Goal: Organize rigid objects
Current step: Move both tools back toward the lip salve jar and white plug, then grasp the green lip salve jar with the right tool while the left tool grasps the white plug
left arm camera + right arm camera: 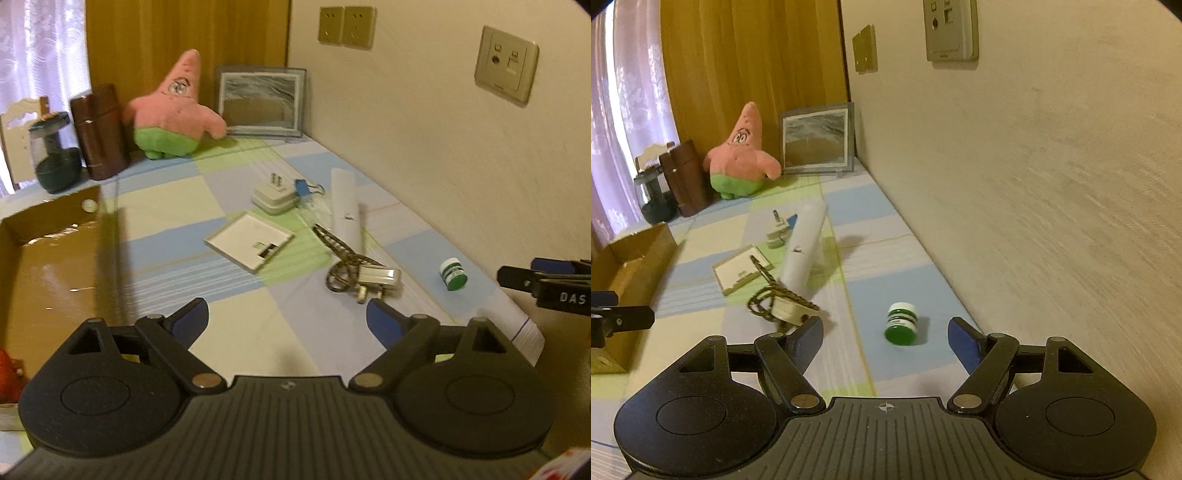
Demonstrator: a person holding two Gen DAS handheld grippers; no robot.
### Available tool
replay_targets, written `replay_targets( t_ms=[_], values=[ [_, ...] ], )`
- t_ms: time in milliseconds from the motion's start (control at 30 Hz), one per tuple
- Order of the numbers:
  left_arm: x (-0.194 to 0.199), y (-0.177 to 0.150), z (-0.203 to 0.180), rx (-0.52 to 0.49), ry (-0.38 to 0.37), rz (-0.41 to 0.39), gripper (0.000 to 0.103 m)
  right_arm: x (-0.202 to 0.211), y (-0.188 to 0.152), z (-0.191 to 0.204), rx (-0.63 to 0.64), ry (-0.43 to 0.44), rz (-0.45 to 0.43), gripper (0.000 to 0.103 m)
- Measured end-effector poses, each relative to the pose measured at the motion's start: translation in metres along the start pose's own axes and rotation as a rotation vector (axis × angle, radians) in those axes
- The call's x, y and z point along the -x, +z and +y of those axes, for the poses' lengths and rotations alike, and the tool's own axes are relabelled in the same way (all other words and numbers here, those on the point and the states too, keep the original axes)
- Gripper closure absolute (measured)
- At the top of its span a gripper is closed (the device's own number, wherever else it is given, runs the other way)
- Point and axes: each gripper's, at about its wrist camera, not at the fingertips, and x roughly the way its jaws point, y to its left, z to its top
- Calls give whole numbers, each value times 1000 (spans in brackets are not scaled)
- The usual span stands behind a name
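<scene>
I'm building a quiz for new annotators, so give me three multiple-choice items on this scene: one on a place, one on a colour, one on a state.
1. Where does the small jar lie?
A. inside the cardboard box
B. on the checked cloth near the wall
C. against the picture frame

2. What colour is the jar's cap?
A. green
B. red
C. yellow

3. How does the right gripper stand?
A. shut on the jar
B. open, empty
C. shut on the charger

Key: 1 B, it lies on its side on the cloth, far from the cardboard box. 2 A, the cap facing the right wrist camera is green. 3 B, its blue fingers are spread with nothing between them.
</scene>
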Motion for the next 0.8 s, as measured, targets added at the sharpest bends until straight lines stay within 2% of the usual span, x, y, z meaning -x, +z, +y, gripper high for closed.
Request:
replay_targets(
  t_ms=[500, 667, 800],
  values=[
    [-59, -1, -26, -24, -78, 27, 13, -71, -7, -15, 16, -9, 25, 32],
    [-73, -3, -32, -36, -99, 23, 13, -91, -8, -19, 22, -9, 46, 45],
    [-82, -5, -36, -43, -118, 29, 15, -103, -8, -22, 21, -9, 65, 48]
  ],
)
